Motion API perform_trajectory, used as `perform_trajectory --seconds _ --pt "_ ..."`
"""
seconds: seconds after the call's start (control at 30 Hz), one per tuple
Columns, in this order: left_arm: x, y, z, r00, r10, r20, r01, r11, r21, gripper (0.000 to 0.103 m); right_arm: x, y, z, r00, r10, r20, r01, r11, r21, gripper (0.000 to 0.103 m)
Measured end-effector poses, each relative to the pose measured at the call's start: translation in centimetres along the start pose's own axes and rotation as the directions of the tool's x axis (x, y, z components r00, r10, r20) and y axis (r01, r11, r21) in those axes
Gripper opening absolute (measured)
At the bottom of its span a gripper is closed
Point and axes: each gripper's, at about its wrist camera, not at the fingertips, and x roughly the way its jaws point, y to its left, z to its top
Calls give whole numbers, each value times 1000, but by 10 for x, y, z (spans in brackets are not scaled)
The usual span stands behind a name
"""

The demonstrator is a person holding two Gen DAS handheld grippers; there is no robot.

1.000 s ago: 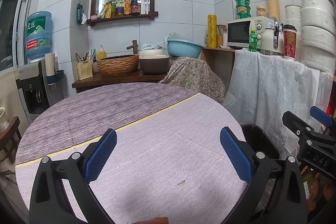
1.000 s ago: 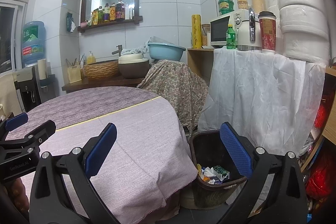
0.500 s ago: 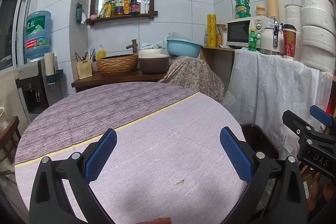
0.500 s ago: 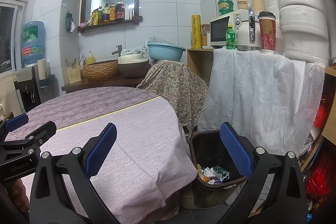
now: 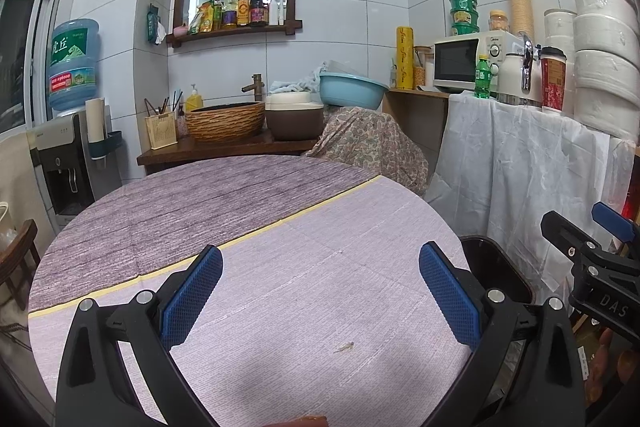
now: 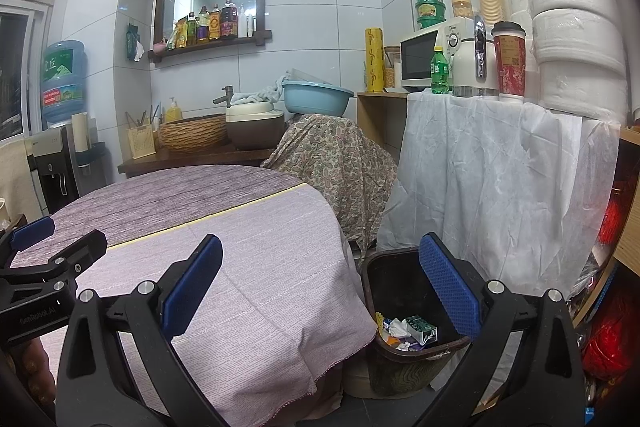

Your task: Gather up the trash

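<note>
Purple cloth (image 5: 304,291) on table, one scrap (image 5: 344,347) | left gripper (image 5: 320,291) wide open, empty | right gripper (image 6: 320,287) wide open, empty, above bin (image 6: 400,367) holding trash (image 6: 404,333)

The round table (image 5: 280,267) offered open passage across its cloth, bar one small scrap (image 5: 344,347). The trash bin (image 6: 404,359) stood just beside the table edge, mouth unobstructed; white draped shelving (image 6: 500,187) crowded its far side.
</note>
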Motion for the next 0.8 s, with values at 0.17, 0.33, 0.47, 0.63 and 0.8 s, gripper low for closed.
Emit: perform_trajectory --seconds 0.17,0.33,0.47,0.63,0.8 --pt "0 1 -1 1000 3 -1 -3 1000 -4 98 0 0 0 1000 -1 0 1 1000 -2 97" --pt "1 1 -3 1000 6 -7 -6 1000 -15 98 0 0 0 1000 0 0 0 1000 -1 97" --pt "1 1 -3 1000 6 -6 -6 1000 -16 98 0 0 0 1000 -2 1 2 1000 -3 97" --pt "1 1 -2 1000 6 -12 -7 1000 -20 98 0 0 0 1000 0 1 0 1000 -1 97" --pt "1 0 -2 1000 8 -13 -9 1000 -23 98 0 1 0 1000 0 1 0 1000 -2 97"
